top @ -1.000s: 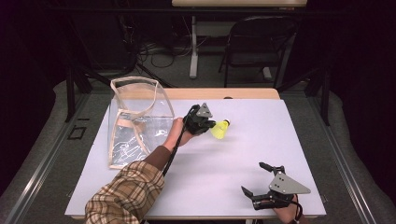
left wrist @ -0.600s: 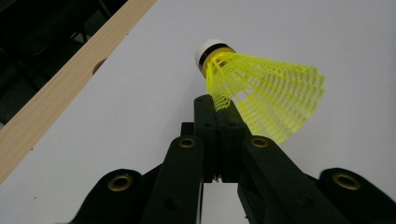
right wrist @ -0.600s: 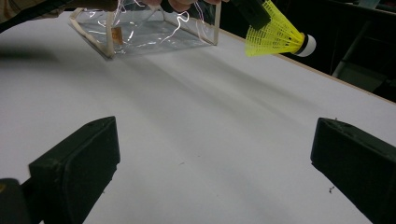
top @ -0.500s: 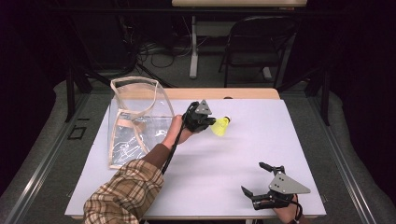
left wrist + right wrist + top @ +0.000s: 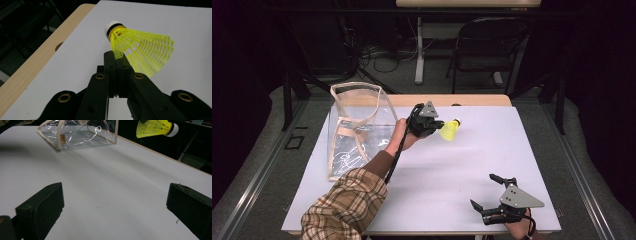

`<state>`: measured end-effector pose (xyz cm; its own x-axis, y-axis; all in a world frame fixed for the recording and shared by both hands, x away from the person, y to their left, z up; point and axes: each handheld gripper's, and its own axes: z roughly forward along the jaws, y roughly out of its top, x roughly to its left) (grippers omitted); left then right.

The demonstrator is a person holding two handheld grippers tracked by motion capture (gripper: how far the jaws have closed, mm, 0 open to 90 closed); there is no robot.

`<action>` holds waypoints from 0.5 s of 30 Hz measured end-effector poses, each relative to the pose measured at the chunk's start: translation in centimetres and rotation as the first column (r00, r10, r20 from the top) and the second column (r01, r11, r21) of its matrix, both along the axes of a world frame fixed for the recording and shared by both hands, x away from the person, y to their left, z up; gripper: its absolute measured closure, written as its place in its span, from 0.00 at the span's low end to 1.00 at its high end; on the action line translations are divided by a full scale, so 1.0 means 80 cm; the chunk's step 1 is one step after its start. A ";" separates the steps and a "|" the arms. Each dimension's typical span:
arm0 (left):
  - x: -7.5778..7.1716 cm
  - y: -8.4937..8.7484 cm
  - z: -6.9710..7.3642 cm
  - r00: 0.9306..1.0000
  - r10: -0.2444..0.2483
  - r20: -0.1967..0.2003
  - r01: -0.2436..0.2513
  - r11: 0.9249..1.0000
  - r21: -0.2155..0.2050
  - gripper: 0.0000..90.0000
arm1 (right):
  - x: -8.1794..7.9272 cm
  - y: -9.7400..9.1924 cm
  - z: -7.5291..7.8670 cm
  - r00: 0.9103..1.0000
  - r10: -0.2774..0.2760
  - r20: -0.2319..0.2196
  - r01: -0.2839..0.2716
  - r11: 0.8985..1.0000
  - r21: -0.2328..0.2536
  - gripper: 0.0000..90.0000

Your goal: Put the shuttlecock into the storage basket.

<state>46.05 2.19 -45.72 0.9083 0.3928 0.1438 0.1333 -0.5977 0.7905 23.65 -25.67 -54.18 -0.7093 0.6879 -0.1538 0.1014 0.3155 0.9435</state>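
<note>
A yellow shuttlecock (image 5: 449, 130) with a white cork tip hangs above the white table, its mesh skirt pinched by my left gripper (image 5: 437, 125). In the left gripper view the black jaws are closed together on the skirt's edge of the shuttlecock (image 5: 140, 46), cork pointing away. A clear plastic bag (image 5: 357, 127) with beige trim stands just left of that hand. My right gripper (image 5: 489, 192) rests near the table's front right corner, jaws wide apart with nothing between them; its own view shows the bag (image 5: 77, 133) and the shuttlecock (image 5: 156, 127) far off.
The white table top (image 5: 452, 170) lies over a wooden board whose far edge (image 5: 472, 100) shows behind it. A folding chair (image 5: 489, 45) and cables stand on the floor beyond. A plaid-sleeved forearm (image 5: 347, 205) crosses the table's front left.
My left gripper has lifted the shuttlecock a little off the table, up and slightly away. The right gripper has stayed where it was.
</note>
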 end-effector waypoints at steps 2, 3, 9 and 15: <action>0.000 0.001 0.003 1.000 0.002 0.003 -0.001 1.000 -0.004 0.99 | 0.000 0.000 0.000 1.000 -0.001 -0.002 0.001 1.000 0.000 0.01; 0.000 0.001 0.004 1.000 0.002 0.003 -0.002 1.000 -0.009 0.99 | 0.000 0.000 0.000 1.000 -0.001 -0.003 0.001 1.000 0.000 0.01; 0.001 0.002 0.014 1.000 0.001 0.009 -0.001 1.000 -0.021 0.99 | 0.000 0.000 0.000 1.000 -0.002 -0.007 0.002 1.000 0.000 0.01; 0.001 0.002 0.024 1.000 0.001 0.021 0.000 1.000 -0.027 0.99 | 0.000 0.000 0.000 1.000 -0.002 -0.004 0.002 1.000 -0.002 0.01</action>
